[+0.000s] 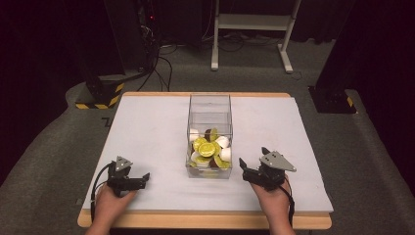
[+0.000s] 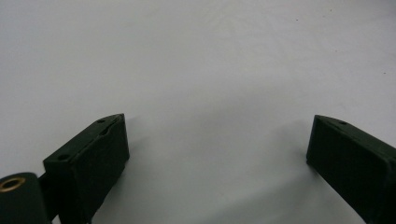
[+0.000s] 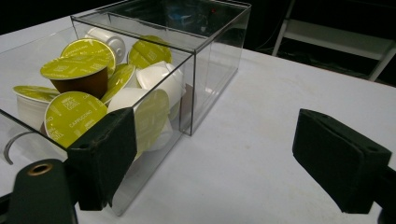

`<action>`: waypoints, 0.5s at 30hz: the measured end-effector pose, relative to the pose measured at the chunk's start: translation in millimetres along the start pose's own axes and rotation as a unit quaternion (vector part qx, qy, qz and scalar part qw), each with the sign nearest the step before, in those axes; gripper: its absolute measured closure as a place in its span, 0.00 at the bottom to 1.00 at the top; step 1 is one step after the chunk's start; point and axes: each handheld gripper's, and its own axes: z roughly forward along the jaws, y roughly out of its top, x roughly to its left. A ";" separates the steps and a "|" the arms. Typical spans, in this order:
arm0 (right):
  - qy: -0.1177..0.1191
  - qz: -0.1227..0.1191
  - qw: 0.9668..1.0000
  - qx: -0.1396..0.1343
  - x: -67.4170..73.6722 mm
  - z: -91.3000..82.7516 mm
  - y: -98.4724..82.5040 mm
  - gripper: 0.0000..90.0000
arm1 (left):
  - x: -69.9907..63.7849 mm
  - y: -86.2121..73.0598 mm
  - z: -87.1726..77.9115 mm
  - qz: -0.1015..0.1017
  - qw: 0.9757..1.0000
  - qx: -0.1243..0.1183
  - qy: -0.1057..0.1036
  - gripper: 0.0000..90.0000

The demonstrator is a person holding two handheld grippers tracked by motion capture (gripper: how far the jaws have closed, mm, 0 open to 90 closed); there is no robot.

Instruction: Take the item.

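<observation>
A clear plastic box [image 1: 209, 104] stands in the middle of the white table [image 1: 147, 127], its near half filled with several coffee capsules [image 1: 208, 149] with green-yellow lids and white or brown cups. My right gripper [image 1: 252, 157] rests just right of the box's near corner, open, nothing between its jaws. In the right gripper view the box [image 3: 187, 46] and capsules [image 3: 79, 70] lie ahead to the left, behind the left jaw of my right gripper [image 3: 217, 123]. My left gripper [image 1: 140, 179] sits near the table's front left, open over bare table; its jaws [image 2: 217, 123] stand wide apart.
A person's hands hold both grippers at the table's front edge [image 1: 205, 220]. Beyond the table lie grey carpet, a white frame stand [image 1: 252, 29], cables and dark equipment with yellow-black striped bases [image 1: 100, 95].
</observation>
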 end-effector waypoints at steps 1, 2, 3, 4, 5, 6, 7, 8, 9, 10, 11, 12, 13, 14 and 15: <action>0.002 0.000 1.000 -0.001 0.8 0.5 1.1 0.16 | 0.0 0.0 0.0 0.000 1.000 0.000 0.000 0.07; 0.002 -0.001 1.000 -0.001 1.3 0.9 1.8 0.16 | 0.1 0.0 -0.1 0.000 1.000 0.000 0.000 0.07; 0.005 0.000 1.000 0.001 2.2 1.7 2.9 0.16 | 0.1 0.0 0.0 0.000 1.000 0.000 0.000 0.06; 0.010 0.001 1.000 0.004 2.8 2.4 4.2 0.17 | 0.0 0.0 0.0 0.000 1.000 0.000 0.000 0.06; 0.013 0.001 1.000 0.008 3.5 3.1 5.4 0.17 | 0.1 0.0 -0.1 0.001 1.000 0.000 0.000 0.07; 0.015 0.002 1.000 0.008 4.6 3.7 6.6 0.17 | 0.0 -0.1 0.0 0.000 1.000 0.000 0.000 0.07; 0.018 0.000 1.000 0.008 6.1 4.4 8.1 0.17 | 0.0 0.0 -0.1 0.000 1.000 0.000 0.000 0.06; 0.019 -0.001 1.000 0.007 7.1 4.8 8.8 0.17 | 0.0 0.0 -0.1 0.000 1.000 0.000 0.000 0.06; 0.021 -0.002 1.000 0.005 8.4 5.7 9.5 0.17 | 0.0 0.0 0.0 0.000 1.000 0.000 0.000 0.06; 0.023 -0.005 1.000 0.005 9.8 6.7 10.1 0.17 | 0.0 0.0 0.0 0.000 1.000 0.000 0.000 0.06; 0.024 -0.008 1.000 0.005 10.9 8.0 10.8 0.17 | 0.0 0.0 0.0 0.000 1.000 0.000 0.000 0.06; 0.025 -0.009 1.000 0.006 12.2 9.3 11.5 0.17 | 0.0 0.0 0.0 0.000 1.000 0.000 0.000 0.06; 0.027 -0.010 1.000 0.006 13.8 11.1 12.6 0.17 | 0.0 0.0 0.0 0.000 1.000 0.000 0.000 0.07; 0.029 -0.009 1.000 0.006 14.8 12.0 13.6 0.17 | 0.0 0.0 0.0 0.000 1.000 0.000 0.000 0.07; 0.030 -0.010 0.999 0.006 16.5 13.3 15.0 0.17 | 0.0 0.0 0.0 0.000 1.000 0.000 0.000 0.07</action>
